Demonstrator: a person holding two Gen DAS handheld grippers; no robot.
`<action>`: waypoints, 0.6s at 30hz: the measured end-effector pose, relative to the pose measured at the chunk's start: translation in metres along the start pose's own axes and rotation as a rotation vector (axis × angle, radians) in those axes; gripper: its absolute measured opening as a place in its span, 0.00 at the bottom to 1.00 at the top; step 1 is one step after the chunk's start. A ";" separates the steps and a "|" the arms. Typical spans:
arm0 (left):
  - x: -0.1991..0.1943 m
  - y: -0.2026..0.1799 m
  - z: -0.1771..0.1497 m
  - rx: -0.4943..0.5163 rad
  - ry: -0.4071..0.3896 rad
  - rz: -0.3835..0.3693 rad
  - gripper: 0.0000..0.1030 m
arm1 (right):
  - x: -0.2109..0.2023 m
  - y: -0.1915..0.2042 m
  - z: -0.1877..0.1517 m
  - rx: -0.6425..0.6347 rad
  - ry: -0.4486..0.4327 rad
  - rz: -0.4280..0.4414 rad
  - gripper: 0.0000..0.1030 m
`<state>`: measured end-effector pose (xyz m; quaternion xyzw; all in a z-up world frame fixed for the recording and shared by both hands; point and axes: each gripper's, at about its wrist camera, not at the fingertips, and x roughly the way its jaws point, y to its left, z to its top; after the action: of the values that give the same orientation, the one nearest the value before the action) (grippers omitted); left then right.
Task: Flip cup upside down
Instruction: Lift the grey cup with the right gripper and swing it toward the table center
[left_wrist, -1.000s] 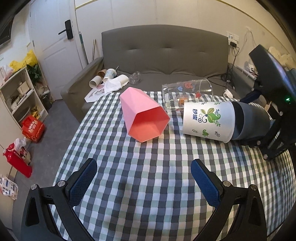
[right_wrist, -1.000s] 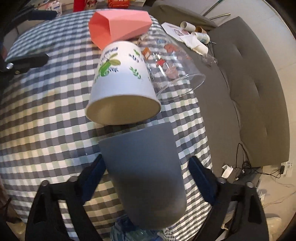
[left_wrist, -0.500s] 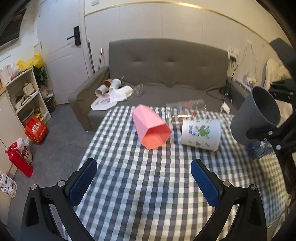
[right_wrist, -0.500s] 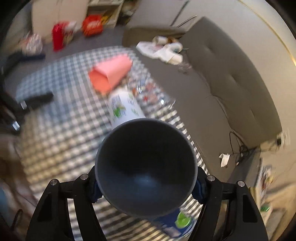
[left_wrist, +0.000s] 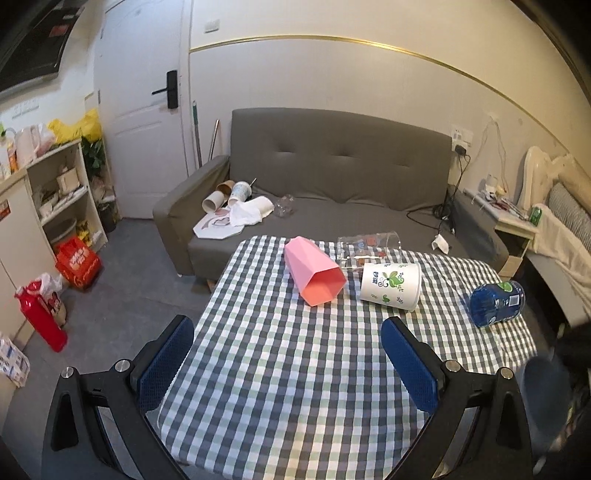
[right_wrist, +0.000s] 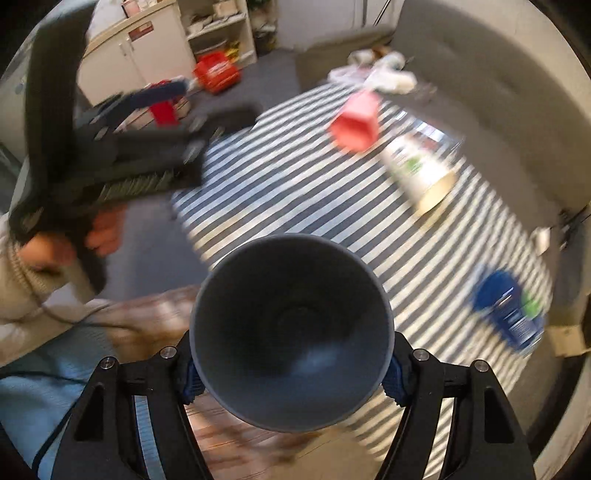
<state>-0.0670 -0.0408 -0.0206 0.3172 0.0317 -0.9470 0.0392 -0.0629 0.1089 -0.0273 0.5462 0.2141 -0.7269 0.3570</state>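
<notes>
My right gripper (right_wrist: 291, 380) is shut on a grey cup (right_wrist: 291, 332), held in the air over the table's near edge with its open mouth facing the camera. The same cup shows blurred at the lower right of the left wrist view (left_wrist: 546, 402). My left gripper (left_wrist: 288, 365) is open and empty above the near part of the checked table (left_wrist: 295, 369). A pink cup (left_wrist: 314, 275), a white leaf-print cup (left_wrist: 391, 286) and a clear glass cup (left_wrist: 369, 247) lie on their sides at the table's far end.
A blue-labelled bottle (left_wrist: 496, 302) lies on the table's right side. A grey sofa (left_wrist: 332, 173) with paper cups and litter stands behind the table. Shelves (left_wrist: 62, 192) and a red bottle (left_wrist: 40, 317) are on the left.
My right gripper has swung the grey cup away from the other cups, towards the table's near right edge; the view is motion-blurred. My left gripper has pulled back and risen, staying open.
</notes>
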 end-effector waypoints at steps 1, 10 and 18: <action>0.000 0.002 -0.002 -0.011 0.004 -0.002 1.00 | 0.006 0.002 -0.005 0.017 0.017 0.013 0.70; 0.009 0.008 -0.010 -0.006 0.030 0.013 1.00 | 0.051 -0.052 -0.008 0.397 -0.009 0.043 0.70; 0.031 0.007 -0.024 -0.001 0.097 0.036 1.00 | 0.073 -0.080 -0.006 0.601 -0.150 -0.057 0.70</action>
<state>-0.0766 -0.0472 -0.0589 0.3634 0.0283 -0.9296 0.0546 -0.1303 0.1444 -0.1040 0.5657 -0.0221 -0.8058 0.1739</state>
